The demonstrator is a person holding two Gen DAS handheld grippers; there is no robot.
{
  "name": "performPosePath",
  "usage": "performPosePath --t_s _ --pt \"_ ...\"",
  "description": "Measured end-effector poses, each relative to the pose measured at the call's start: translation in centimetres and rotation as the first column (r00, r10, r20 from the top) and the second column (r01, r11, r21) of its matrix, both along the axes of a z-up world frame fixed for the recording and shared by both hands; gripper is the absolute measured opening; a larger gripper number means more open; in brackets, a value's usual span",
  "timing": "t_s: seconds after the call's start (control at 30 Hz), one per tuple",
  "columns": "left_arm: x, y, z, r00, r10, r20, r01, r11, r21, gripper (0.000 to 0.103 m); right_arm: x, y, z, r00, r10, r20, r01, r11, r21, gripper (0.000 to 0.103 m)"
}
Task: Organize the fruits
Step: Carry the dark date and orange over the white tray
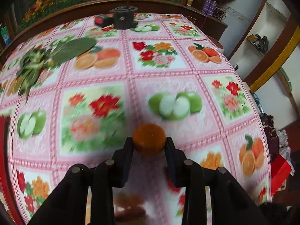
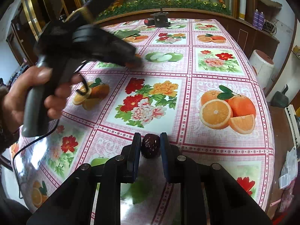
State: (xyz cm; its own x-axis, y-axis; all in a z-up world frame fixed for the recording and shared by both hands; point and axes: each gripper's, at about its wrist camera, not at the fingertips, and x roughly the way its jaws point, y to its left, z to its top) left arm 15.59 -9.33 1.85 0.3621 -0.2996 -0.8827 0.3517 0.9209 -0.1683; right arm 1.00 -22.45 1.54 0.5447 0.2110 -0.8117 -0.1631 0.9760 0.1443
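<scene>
My left gripper (image 1: pixel 149 142) pinches a small orange fruit (image 1: pixel 149 139) between its black fingers, low at centre frame, above the fruit-print tablecloth (image 1: pixel 187 71). Leafy greens (image 1: pixel 46 60) lie upper left; a black device (image 1: pixel 123 18) sits top centre.

Leafy greens (image 1: pixel 46 60) lie near the tabletop's (image 1: pixel 187 86) left edge; a black device (image 1: pixel 123 17) stands at its far edge.

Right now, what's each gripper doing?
Left gripper: shut on the orange fruit.
Right gripper: shut on the dark red date.
</scene>
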Motion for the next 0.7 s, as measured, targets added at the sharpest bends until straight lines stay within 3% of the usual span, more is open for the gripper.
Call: performPosePath --t_s 0.33,0.7 --pt "-5.6 9.3 0.2 1.000 0.019 -0.021 -0.021 0.997 -0.070 0.037 0.9 4.1 -0.1 0.999 0.040 0.000 -0.040 0.999 -0.006 0.020" --pt "-8.9 18.5 1.9 0.992 0.124 0.015 -0.122 0.988 -0.093 0.037 3.4 13.5 0.4 0.986 0.166 -0.003 -0.166 0.986 0.012 0.020"
